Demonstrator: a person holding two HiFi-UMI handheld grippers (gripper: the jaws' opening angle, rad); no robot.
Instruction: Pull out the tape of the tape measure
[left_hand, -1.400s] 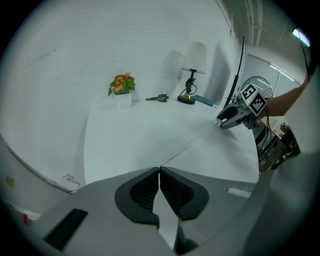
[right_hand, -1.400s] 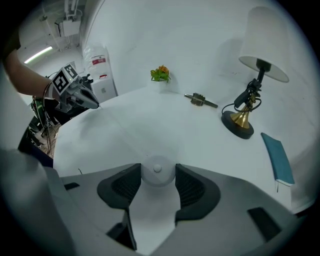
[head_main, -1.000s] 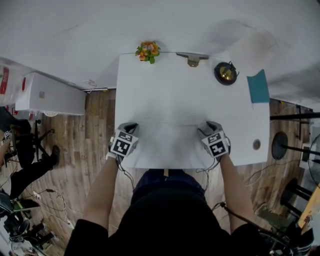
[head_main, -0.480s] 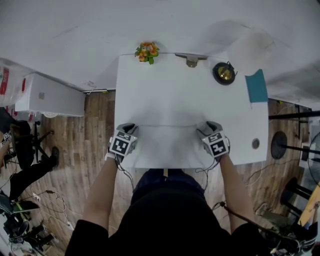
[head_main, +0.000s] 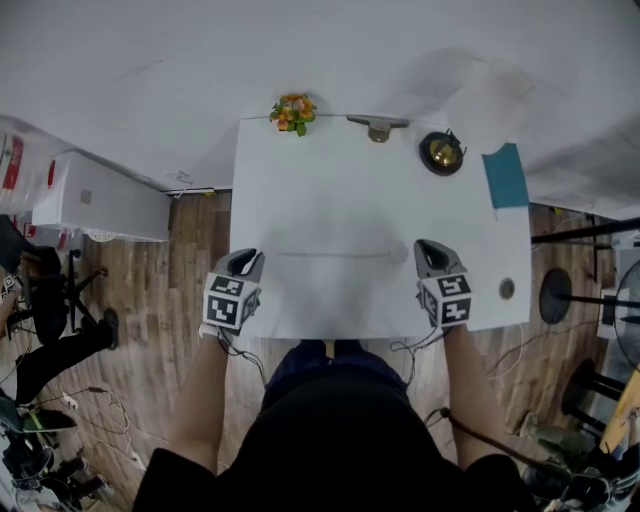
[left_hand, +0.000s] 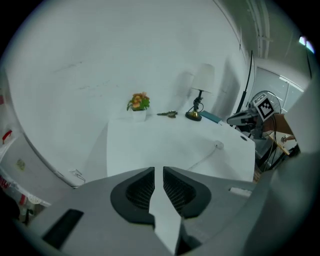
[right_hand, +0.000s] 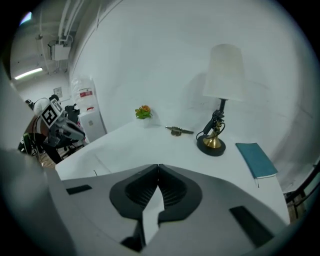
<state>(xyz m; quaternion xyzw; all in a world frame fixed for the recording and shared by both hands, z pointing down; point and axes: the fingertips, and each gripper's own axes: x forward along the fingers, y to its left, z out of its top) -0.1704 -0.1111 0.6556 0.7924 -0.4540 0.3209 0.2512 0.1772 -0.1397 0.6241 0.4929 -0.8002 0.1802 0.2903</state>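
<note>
One tape measure (head_main: 378, 126) lies at the far edge of the table (head_main: 340, 200), between the flowers (head_main: 294, 108) and the lamp (head_main: 441, 152), well apart from both grippers. The left gripper (head_main: 246, 262) hangs over the near left edge, jaws a narrow slit apart with nothing between them. The right gripper (head_main: 431, 254), over the near right, has just closed its jaws together on nothing. A book (head_main: 505, 176) lies right of the lamp.

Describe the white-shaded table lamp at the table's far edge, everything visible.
The white-shaded table lamp has a slightly tapered, fabric-looking shade on a thin dark stem, with dark fittings bunched low down. Its round black base carries a brass-coloured dome. It stands upright on the white table near the far edge, between a small grey-brass metal object and a flat teal notebook, touching neither.
</note>
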